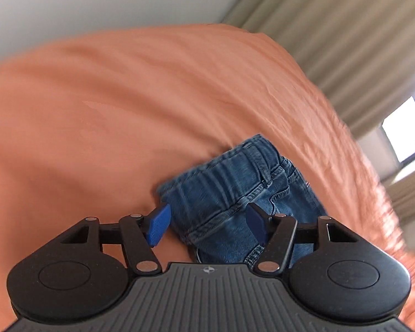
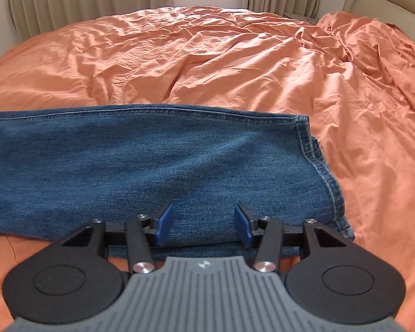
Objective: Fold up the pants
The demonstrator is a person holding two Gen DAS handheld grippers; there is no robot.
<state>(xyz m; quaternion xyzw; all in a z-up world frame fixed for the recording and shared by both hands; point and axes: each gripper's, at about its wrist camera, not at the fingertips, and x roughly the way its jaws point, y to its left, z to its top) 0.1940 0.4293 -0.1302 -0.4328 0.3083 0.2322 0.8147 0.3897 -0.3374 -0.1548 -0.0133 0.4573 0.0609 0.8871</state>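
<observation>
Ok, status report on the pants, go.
Left gripper open, over the waistband end. Right gripper open, over the leg end. Jeans lying folded lengthwise on the orange bedspread. Nothing in the way.

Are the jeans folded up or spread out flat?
Folded. The jeans lie doubled on the orange bedcover, one hem stacked on another at the right end.
</observation>
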